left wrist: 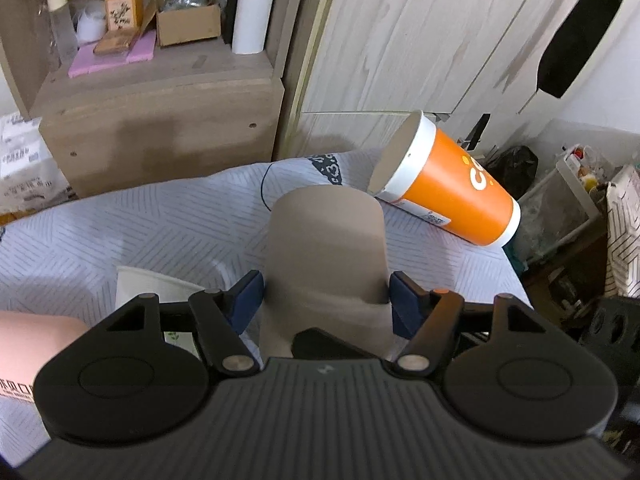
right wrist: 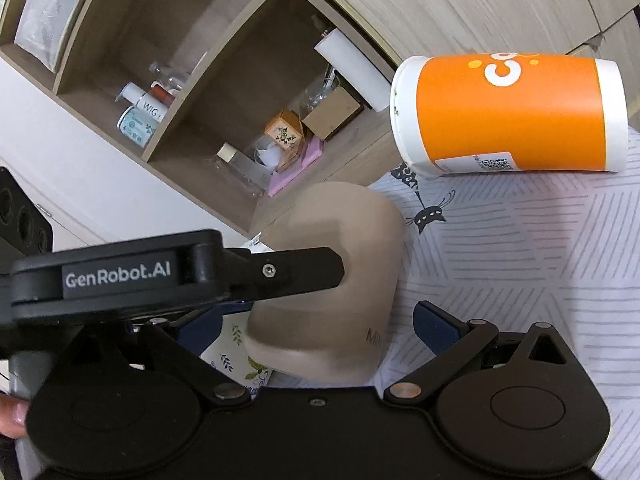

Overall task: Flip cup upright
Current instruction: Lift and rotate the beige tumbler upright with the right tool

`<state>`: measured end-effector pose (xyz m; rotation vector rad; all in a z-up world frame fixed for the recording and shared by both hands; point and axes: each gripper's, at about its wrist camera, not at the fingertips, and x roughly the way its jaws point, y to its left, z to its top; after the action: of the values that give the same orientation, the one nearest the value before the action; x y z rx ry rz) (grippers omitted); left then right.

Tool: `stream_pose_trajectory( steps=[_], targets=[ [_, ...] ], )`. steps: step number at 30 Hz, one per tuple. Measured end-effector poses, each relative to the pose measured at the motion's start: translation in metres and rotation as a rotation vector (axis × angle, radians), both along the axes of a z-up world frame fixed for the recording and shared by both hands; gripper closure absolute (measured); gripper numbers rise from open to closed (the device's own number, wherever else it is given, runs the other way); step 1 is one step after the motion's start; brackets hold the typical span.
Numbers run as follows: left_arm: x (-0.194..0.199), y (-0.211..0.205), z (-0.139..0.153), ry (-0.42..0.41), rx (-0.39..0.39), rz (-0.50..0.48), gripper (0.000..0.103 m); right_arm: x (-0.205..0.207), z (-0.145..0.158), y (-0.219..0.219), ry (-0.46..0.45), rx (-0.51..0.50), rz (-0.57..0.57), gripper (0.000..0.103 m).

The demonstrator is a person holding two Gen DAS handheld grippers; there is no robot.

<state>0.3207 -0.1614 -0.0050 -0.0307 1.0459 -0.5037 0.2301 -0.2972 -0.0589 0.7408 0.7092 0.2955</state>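
Note:
A beige cup [left wrist: 326, 248] stands upside down on the patterned cloth, closed base upward. My left gripper [left wrist: 326, 300] is shut on the beige cup, one blue pad on each side near its rim end. In the right wrist view the same beige cup [right wrist: 340, 280] shows with the left gripper's black finger [right wrist: 296, 268] across it. My right gripper [right wrist: 320, 332] is open around the cup's lower part, its right pad [right wrist: 436, 326] apart from the wall. An orange and white paper cup [left wrist: 448, 184] lies on its side behind; it also shows in the right wrist view [right wrist: 508, 114].
A white paper cup [left wrist: 148, 286] lies left of the left gripper, with a pink box [left wrist: 36, 344] beside it. A wooden shelf unit [left wrist: 160, 120] with bottles and boxes stands behind the table. The table's right edge [left wrist: 516, 276] drops to cluttered bins.

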Motion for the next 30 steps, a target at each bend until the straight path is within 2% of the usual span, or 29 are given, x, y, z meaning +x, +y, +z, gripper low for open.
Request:
stream_pose_trajectory(
  steps=[3, 8, 11, 15, 21, 26, 30],
  targets=[
    [0.0, 0.001, 0.0, 0.005, -0.005, 0.004, 0.036, 0.0, 0.001, 0.004, -0.001, -0.031, 0.005, 0.018],
    [-0.005, -0.001, 0.002, 0.024, 0.002, 0.0, 0.036, -0.009, 0.002, 0.001, 0.009, -0.025, 0.008, 0.018],
    [-0.015, -0.004, 0.003, 0.025, 0.032, -0.015, 0.036, -0.016, 0.001, -0.001, 0.023, -0.004, 0.022, 0.018],
    [-0.028, -0.003, 0.006, 0.032, 0.062, -0.04, 0.036, -0.027, 0.001, -0.001, 0.033, -0.007, 0.057, 0.018],
    [-0.049, 0.005, 0.009, 0.079, 0.062, -0.051, 0.037, -0.046, 0.006, 0.003, 0.059, -0.04, 0.126, 0.018],
    [-0.068, 0.016, 0.01, 0.146, 0.036, -0.071, 0.037, -0.062, 0.006, 0.001, 0.101, -0.02, 0.196, 0.018],
    [-0.08, 0.031, 0.009, 0.197, -0.037, -0.087, 0.037, -0.074, 0.006, -0.001, 0.136, -0.001, 0.242, 0.018]
  ],
)
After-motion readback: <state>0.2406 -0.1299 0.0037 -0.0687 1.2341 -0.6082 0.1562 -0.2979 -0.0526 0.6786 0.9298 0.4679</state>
